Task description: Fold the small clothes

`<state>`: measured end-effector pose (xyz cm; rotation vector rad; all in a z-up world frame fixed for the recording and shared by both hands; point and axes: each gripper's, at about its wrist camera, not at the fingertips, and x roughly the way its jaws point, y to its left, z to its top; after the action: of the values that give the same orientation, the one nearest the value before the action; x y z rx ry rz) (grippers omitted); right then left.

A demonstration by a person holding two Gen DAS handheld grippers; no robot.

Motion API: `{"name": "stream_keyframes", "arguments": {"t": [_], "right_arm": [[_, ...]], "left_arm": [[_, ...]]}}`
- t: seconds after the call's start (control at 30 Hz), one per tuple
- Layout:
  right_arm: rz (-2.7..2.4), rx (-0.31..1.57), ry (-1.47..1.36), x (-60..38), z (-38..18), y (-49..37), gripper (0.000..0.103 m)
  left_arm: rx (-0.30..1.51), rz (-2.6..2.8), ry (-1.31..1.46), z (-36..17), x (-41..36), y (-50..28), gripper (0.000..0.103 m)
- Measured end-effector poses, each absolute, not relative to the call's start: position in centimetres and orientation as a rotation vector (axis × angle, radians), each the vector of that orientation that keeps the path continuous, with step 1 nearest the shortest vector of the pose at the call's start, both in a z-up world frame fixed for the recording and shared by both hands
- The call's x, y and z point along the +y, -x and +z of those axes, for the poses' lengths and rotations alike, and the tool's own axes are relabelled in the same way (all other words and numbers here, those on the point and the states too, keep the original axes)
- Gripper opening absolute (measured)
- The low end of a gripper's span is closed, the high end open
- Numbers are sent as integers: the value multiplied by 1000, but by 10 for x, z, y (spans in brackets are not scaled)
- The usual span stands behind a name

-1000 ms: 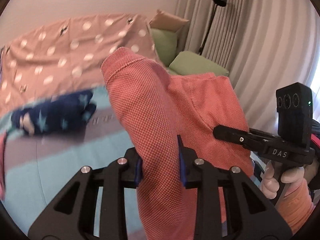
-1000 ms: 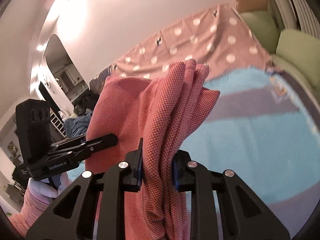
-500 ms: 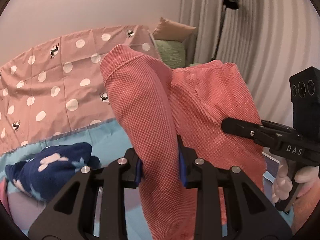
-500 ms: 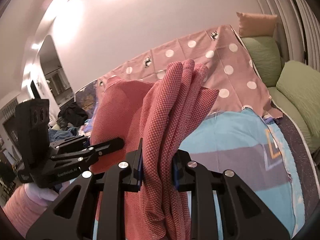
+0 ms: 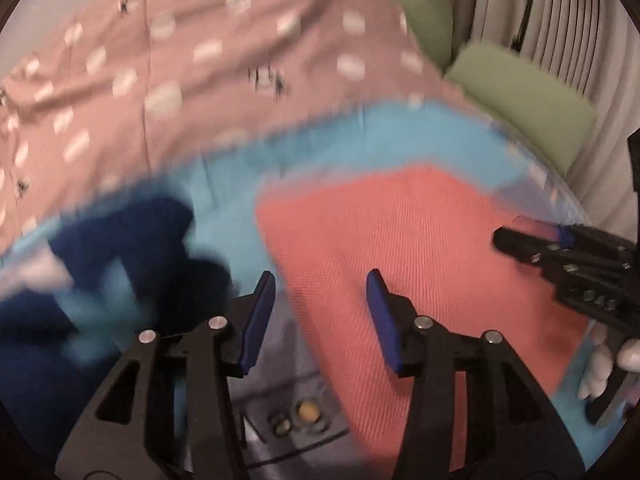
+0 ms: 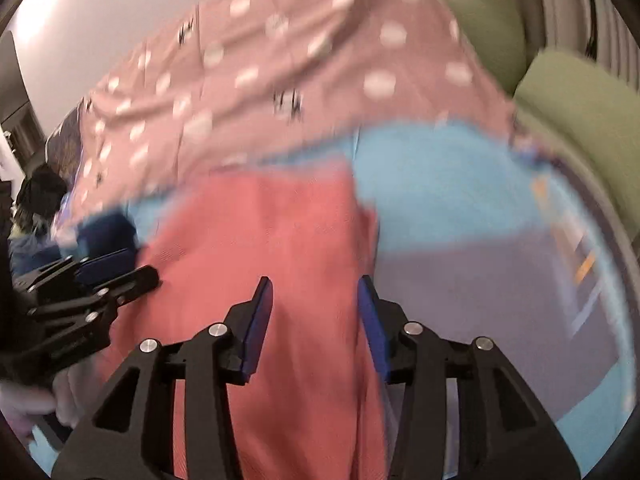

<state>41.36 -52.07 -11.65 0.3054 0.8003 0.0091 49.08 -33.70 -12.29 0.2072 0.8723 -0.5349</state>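
My left gripper (image 5: 322, 316) and right gripper (image 6: 314, 320) have just been opening and now stand parted, having let go of the coral garment (image 5: 420, 264), which lies spread on the blue mat (image 5: 420, 136) (so folding can start). Motion blur smears everything; the garment's near edge is cut off below my jaws.

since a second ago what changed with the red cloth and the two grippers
Both grippers came down toward the bed and their jaws have just been opening. The left gripper and right gripper let go of the coral-red knit garment, which was held up bunched between the fingers and now lies spread on the light blue bedsheet. The navy star-print garment and pink polka-dot blanket stayed where they were.
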Motion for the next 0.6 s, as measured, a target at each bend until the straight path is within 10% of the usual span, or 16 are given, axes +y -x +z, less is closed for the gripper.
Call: {"name": "stream_keyframes", "arguments": {"t": [0.23,0.47,0.6], "right_arm": [[-88,816,-264,-526,-109,-368,51],[-38,780,-131,-485,-88,-271,54],[-41,694,-118,-455,-68,-189,75]], "left_arm": [[828,-517,-226,-110,-329,-467,48],[783,-642,-203,-93,-309,-369,72],[665,-651,-232,-68,-284,-287,78]]}}
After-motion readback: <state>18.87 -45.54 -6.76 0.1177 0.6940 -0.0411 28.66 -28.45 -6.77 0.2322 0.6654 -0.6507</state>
